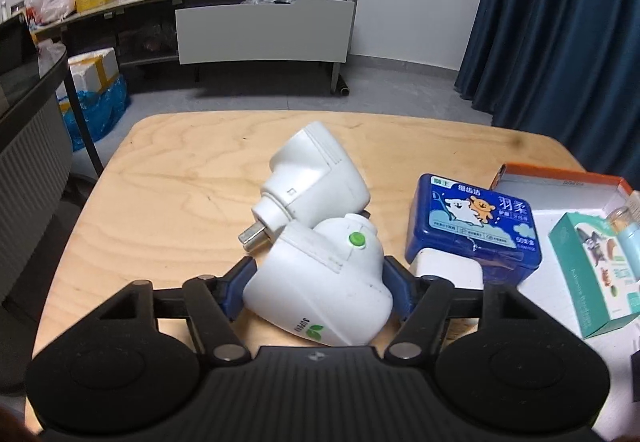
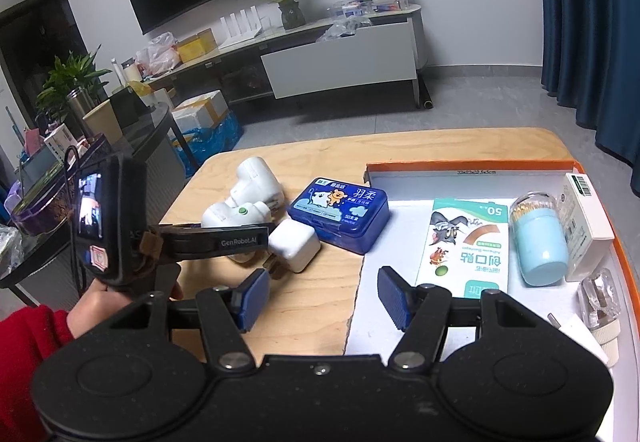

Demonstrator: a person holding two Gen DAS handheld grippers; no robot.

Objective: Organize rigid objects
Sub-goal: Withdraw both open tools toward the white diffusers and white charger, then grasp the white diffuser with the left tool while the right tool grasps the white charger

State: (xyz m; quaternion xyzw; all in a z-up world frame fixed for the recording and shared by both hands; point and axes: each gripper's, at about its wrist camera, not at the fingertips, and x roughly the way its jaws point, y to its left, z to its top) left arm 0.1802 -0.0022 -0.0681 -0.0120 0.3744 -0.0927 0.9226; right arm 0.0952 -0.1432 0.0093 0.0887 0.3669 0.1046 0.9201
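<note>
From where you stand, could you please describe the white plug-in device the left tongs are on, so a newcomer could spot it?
On the wooden table, left of the blue floss-pick box, two white plug-in devices lie touching. It is the nearer one, between the left tongs; only it has a green button and leaf logo.

Black left gripper (image 1: 320, 282), blue ribbed pads (image 2: 394, 294), red sleeve (image 2: 28, 338)

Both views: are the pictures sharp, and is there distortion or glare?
Left wrist view: sharp; the fisheye bends the table edge and darkens the corners; the left claw is crisp. Right wrist view: also sharp and bent the same way; the tray floor is bright white, near glare.
</note>
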